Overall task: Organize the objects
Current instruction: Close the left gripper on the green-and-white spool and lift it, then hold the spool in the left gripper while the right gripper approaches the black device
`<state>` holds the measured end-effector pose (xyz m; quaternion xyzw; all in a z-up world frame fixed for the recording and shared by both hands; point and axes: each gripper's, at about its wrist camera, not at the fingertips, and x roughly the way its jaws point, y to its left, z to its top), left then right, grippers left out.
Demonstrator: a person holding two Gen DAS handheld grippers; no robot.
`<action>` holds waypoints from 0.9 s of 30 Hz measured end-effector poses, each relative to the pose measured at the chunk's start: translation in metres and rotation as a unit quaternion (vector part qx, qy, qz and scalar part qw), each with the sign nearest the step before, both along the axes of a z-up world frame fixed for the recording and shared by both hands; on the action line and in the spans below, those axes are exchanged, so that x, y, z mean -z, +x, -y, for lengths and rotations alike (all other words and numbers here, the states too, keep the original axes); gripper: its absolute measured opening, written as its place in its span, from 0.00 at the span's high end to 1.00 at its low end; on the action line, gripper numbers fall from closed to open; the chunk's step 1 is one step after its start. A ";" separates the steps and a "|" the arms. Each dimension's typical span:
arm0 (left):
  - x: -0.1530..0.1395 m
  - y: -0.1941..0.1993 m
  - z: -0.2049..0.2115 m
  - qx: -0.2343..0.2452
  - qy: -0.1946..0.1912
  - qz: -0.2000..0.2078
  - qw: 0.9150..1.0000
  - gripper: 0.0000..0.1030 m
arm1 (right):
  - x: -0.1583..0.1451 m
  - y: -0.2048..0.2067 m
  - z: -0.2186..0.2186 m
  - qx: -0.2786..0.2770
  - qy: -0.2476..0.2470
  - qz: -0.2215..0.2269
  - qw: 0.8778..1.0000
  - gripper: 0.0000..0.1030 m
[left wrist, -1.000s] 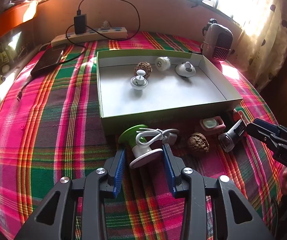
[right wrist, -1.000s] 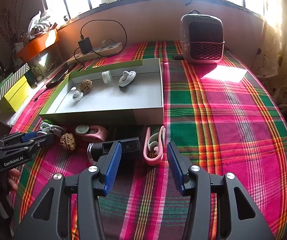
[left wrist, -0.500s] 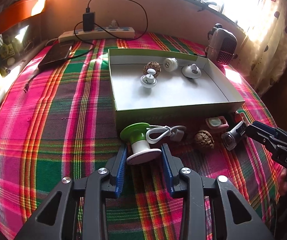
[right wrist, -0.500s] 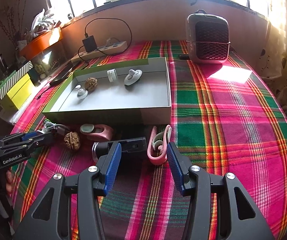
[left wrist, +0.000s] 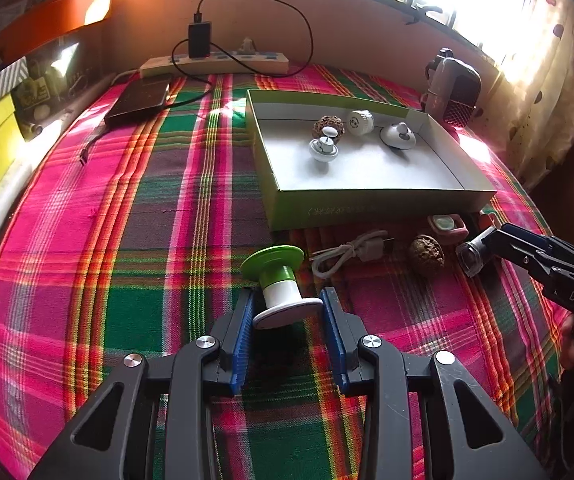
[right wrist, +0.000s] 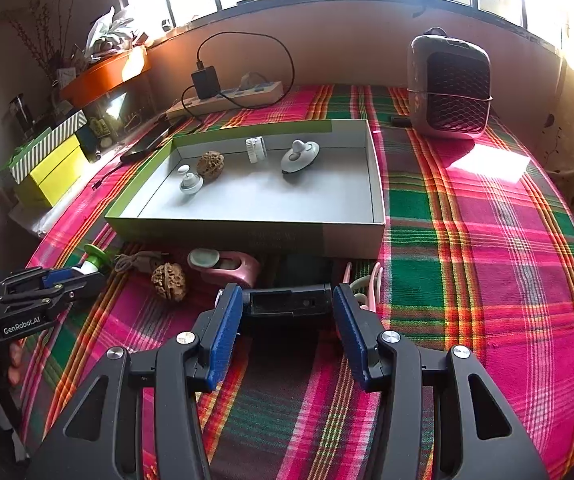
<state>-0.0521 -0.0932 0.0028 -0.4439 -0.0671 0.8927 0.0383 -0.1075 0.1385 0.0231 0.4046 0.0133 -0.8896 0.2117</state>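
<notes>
My left gripper [left wrist: 287, 300] is shut on a green-and-white spool [left wrist: 277, 276], with the blue pads against its white flange and the green flange pointing away. It shows small at the left of the right wrist view, left gripper [right wrist: 75, 280] and spool [right wrist: 95, 258]. My right gripper [right wrist: 287, 292] is open, its fingertips straddling a black device [right wrist: 287, 302] whose lens end [left wrist: 471, 258] sticks out past the left finger. In front of the open box [right wrist: 247, 236] lie a white cable [left wrist: 347, 252], a walnut [right wrist: 169, 282], a pink case [right wrist: 231, 268] and a pink ear hook [right wrist: 371, 280].
Inside the box sit a second walnut [right wrist: 211, 164], a small white knob [right wrist: 190, 182], a white cap [right wrist: 255, 150] and a white disc [right wrist: 299, 156]. A small heater [right wrist: 449, 88], a power strip [right wrist: 227, 96] and a dark tablet [left wrist: 139, 98] stand behind. Yellow boxes [right wrist: 55, 168] line the left edge.
The left gripper closed on the spool and drew it left, away from the white cable. The right gripper shifted left, from around the pink ear hook to the black device.
</notes>
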 end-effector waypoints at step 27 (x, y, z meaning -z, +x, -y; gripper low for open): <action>-0.001 0.004 0.002 -0.004 -0.002 0.000 1.000 0.70 | -0.002 0.031 0.013 -0.064 0.014 -0.009 0.998 0.53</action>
